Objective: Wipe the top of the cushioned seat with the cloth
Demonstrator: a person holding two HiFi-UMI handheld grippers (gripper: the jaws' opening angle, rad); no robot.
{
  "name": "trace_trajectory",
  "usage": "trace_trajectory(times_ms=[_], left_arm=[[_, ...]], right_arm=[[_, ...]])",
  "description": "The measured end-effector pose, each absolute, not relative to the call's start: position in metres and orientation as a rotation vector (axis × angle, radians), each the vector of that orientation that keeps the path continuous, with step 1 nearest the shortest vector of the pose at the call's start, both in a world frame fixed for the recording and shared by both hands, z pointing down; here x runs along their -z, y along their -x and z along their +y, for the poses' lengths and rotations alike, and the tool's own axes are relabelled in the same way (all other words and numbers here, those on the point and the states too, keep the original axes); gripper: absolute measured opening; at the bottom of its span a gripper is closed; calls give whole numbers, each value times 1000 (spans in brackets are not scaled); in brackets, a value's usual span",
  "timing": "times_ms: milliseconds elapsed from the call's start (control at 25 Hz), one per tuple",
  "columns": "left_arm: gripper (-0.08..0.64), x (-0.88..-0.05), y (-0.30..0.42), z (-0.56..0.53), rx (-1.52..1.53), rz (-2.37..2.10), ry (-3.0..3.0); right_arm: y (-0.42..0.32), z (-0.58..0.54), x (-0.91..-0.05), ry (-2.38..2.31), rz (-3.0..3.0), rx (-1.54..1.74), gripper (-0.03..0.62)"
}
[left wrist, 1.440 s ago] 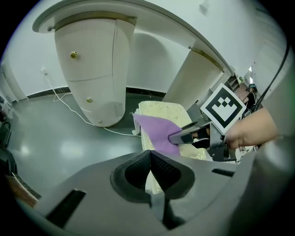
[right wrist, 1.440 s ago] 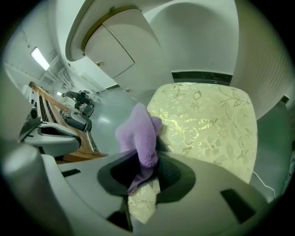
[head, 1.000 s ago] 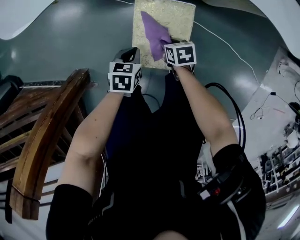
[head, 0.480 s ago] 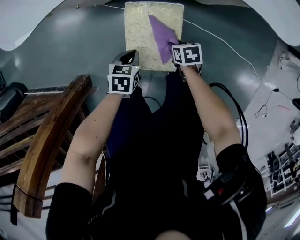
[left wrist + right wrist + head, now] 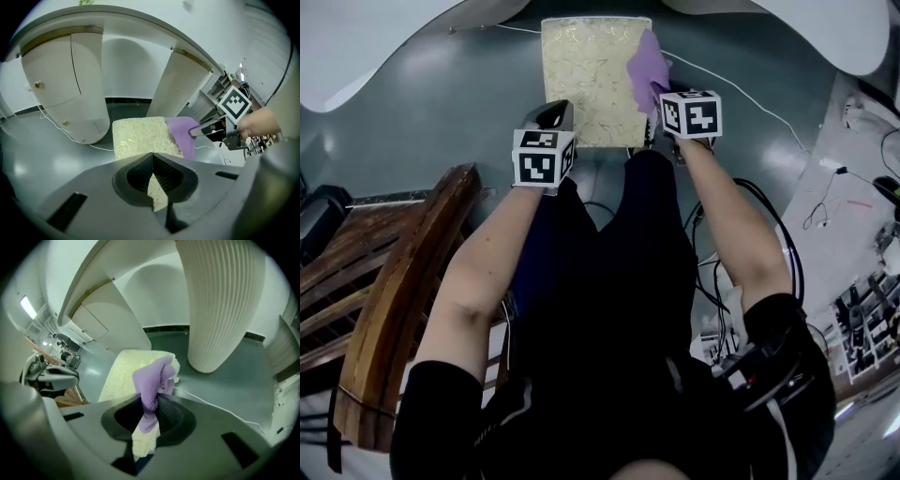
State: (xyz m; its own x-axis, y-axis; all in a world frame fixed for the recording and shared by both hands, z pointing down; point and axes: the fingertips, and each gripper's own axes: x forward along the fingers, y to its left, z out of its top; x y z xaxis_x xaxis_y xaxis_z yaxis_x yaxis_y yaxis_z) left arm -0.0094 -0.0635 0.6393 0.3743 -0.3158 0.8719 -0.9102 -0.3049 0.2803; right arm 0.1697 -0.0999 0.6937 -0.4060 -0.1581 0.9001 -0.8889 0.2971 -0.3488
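Your right gripper is clamped on the purple terry cloth. The fabric is bunched between the pads and rises in a crumpled wad just ahead of the jaws. The wad sits at the right-hand edge of the square, pale gold, floral-patterned cushioned seat, toward its far half, and part of it seems to overlap that edge. Nearly all of the seat top lies to the left of this gripper.

Your left gripper has its jaws pressed together on nothing. It hovers by the seat's near left corner, and I cannot tell whether it touches the cushion.

The main risks, as I judge them:
- The cloth is gathered rather than spread, so only a narrow patch is likely to meet the fabric. A pass could then leave strips unwiped.
- You are working right at the edge. A stroke drifting further right would carry the wad off the seat toward the thin white cable on the floor beyond that side.
- Nothing holds the seat. Dragging hard leftward could shift it, or tug the cloth loose from the pinch if the patterned surface grips the terry.
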Motion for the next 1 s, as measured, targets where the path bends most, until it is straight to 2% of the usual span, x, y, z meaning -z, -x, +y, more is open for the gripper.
trace_trajectory(times_ms=[240, 520, 720, 1000], left_arm=[[3, -614, 50, -65, -903, -1084, -1853], [3, -601, 129, -52, -908, -1160, -1810], [3, -619, 152, -48, -910, -1208, -1751], [3, -626, 116, -53, -787, -1221, -1609]], right_arm=[[-51, -127, -660, -863, -1947, -1134, 74], [53, -112, -694, -770, -1917, -1165, 74], [52, -118, -735, -782, -1877, -1139, 77], [26, -123, -738, -790, -1863, -1183, 78]])
